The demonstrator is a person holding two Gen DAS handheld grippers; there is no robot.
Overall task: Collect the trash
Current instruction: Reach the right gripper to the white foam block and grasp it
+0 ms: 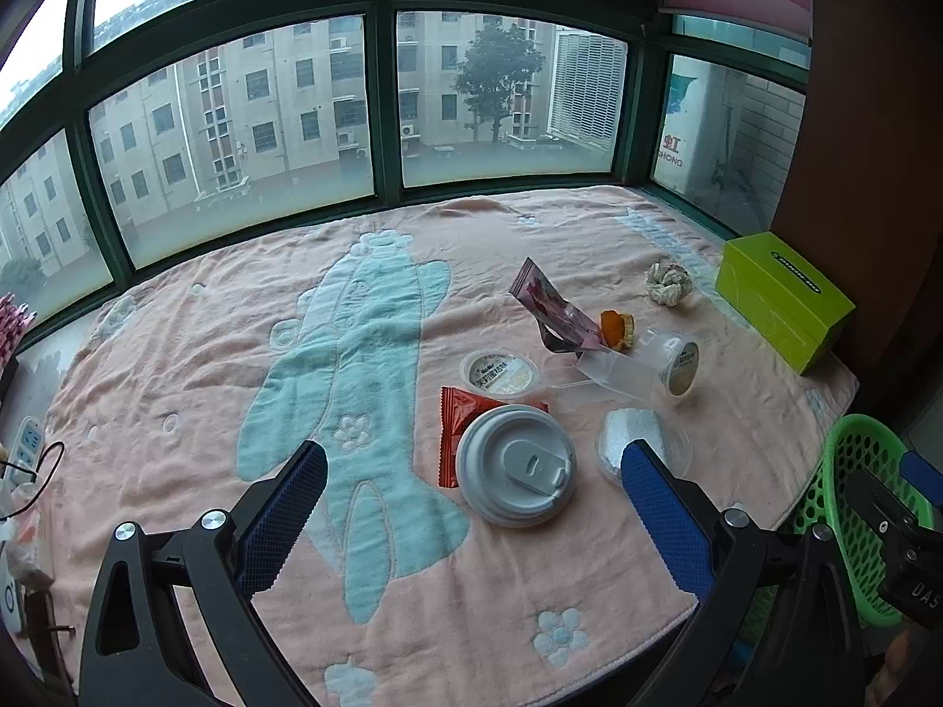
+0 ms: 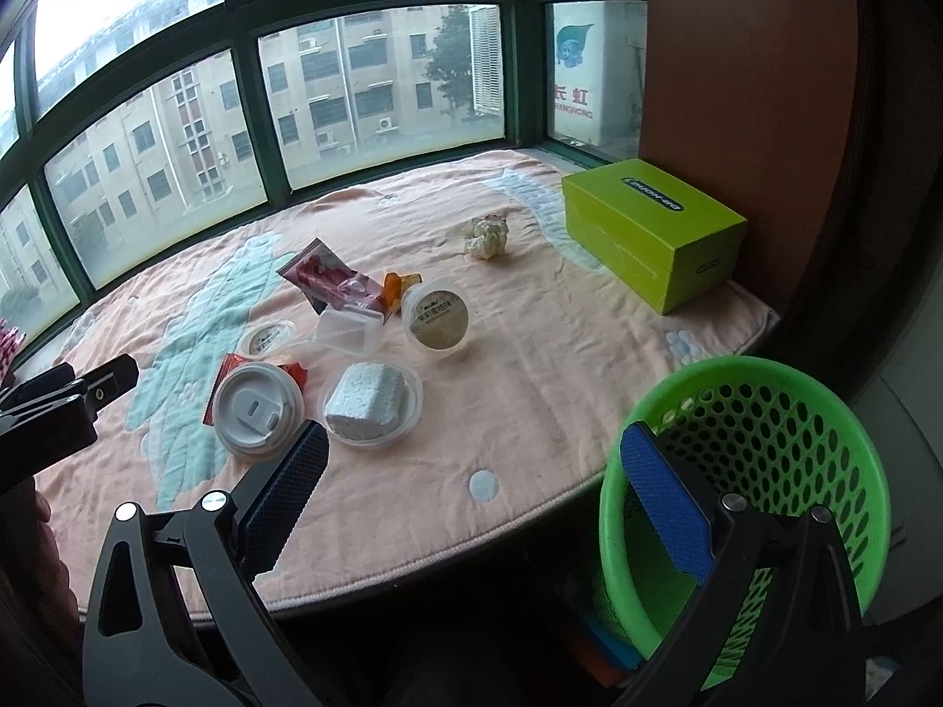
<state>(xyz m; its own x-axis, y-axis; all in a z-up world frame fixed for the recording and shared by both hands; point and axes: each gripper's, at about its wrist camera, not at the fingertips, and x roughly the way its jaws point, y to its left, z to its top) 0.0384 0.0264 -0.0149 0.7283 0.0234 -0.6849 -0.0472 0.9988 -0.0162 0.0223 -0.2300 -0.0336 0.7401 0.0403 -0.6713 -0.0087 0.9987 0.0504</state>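
Trash lies on a pink blanket: a white cup lid (image 1: 516,465) (image 2: 256,406) on a red wrapper (image 1: 452,436), a clear lid over a white block (image 1: 639,442) (image 2: 370,403), a small sealed cup (image 1: 500,374) (image 2: 266,339), a tipped clear cup (image 1: 672,360) (image 2: 437,321), a clear box (image 2: 349,331), a pink packet (image 1: 551,306) (image 2: 327,280), orange peel (image 1: 616,327) and crumpled paper (image 1: 668,283) (image 2: 486,235). My left gripper (image 1: 477,489) is open and empty just before the cup lid. My right gripper (image 2: 477,471) is open and empty at the table's front edge, beside the green basket (image 2: 766,471) (image 1: 854,501).
A green box (image 1: 784,297) (image 2: 651,230) stands at the far right by a brown wall. Windows run along the back. A power strip with a cable (image 1: 26,448) lies at the left edge. The basket stands below the table edge at the right.
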